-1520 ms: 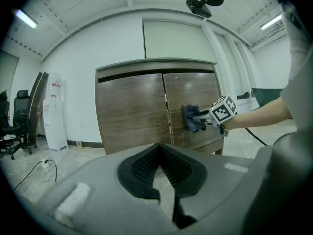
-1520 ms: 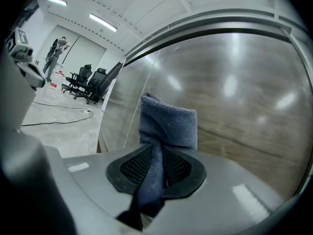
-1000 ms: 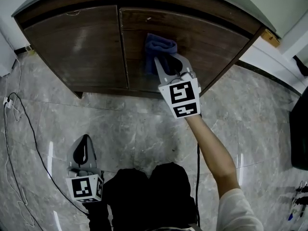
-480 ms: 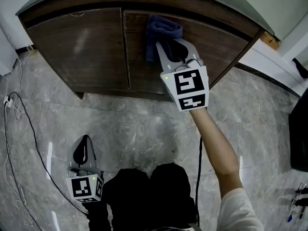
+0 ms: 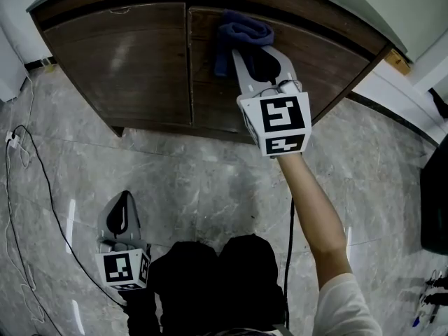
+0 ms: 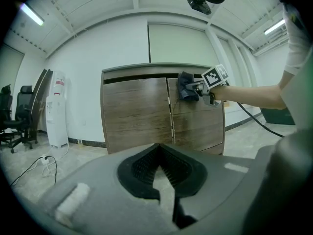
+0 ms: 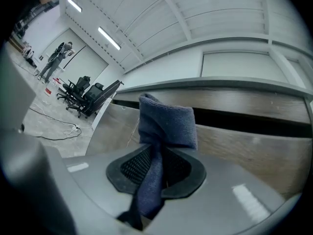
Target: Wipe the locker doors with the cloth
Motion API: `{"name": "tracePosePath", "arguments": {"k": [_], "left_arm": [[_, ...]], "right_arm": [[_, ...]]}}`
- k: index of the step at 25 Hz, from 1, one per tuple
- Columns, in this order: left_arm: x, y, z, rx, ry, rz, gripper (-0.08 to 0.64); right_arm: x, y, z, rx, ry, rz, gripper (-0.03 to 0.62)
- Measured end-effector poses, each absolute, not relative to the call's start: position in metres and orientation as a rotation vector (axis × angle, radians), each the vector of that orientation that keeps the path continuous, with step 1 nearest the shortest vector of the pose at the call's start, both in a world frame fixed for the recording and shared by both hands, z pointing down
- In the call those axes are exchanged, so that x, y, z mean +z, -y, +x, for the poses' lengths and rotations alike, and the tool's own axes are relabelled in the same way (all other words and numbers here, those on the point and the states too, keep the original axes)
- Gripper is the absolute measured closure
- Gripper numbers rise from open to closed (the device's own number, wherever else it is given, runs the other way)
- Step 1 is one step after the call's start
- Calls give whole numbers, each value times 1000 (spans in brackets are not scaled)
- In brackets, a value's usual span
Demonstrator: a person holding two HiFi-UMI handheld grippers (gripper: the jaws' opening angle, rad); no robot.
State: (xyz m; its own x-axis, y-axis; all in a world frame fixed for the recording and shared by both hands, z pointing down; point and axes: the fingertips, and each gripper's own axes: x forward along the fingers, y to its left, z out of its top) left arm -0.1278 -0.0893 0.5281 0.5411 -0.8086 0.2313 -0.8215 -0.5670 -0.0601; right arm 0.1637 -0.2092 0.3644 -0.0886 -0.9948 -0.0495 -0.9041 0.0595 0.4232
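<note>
A blue cloth (image 5: 240,39) is pressed against the top of the right-hand brown wooden locker door (image 5: 322,68), close to the seam with the left door (image 5: 126,61). My right gripper (image 5: 257,60) is shut on the cloth (image 7: 164,131), which bunches out in front of its jaws. In the left gripper view the cloth (image 6: 186,86) and the right gripper (image 6: 198,86) show at the upper edge of the right door (image 6: 198,116). My left gripper (image 5: 120,219) hangs low over the floor, far from the locker, jaws closed with nothing between them (image 6: 164,182).
Grey marble floor (image 5: 182,180) lies before the locker. A black cable (image 5: 42,180) runs across the floor at the left. A white water dispenser (image 6: 57,109) and black office chairs (image 6: 14,116) stand left of the locker. The person's legs (image 5: 210,278) are below.
My right gripper has slid the cloth upward on the right door, from its middle to near the top edge. The left gripper has stayed put.
</note>
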Motion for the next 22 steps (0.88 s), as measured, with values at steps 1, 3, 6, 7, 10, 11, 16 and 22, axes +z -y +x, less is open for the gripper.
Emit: {"name": "tracePosePath", "arguments": {"k": [1, 3, 6, 7, 10, 11, 16, 22], "left_arm": [[530, 89, -129, 359, 1438, 2712, 558], [533, 90, -132, 353, 1445, 2720, 558], [532, 90, -132, 363, 1446, 2710, 558], [532, 90, -132, 367, 1446, 2707, 558], [535, 91, -133, 376, 1446, 2702, 558], [536, 91, -133, 381, 1446, 2699, 558], [539, 92, -139, 390, 1459, 2685, 558], [542, 96, -144, 394, 1470, 2676, 558]], "right_arm": [[370, 209, 163, -509, 2082, 1927, 520], [381, 210, 162, -499, 2081, 1927, 520], [401, 211, 160, -480, 2081, 1921, 520], [410, 211, 159, -470, 2082, 1915, 520], [440, 213, 156, -422, 2087, 1900, 520], [451, 214, 155, -408, 2086, 1893, 520], [515, 220, 143, -328, 2086, 1823, 520], [577, 224, 132, -230, 2090, 1761, 520]]}}
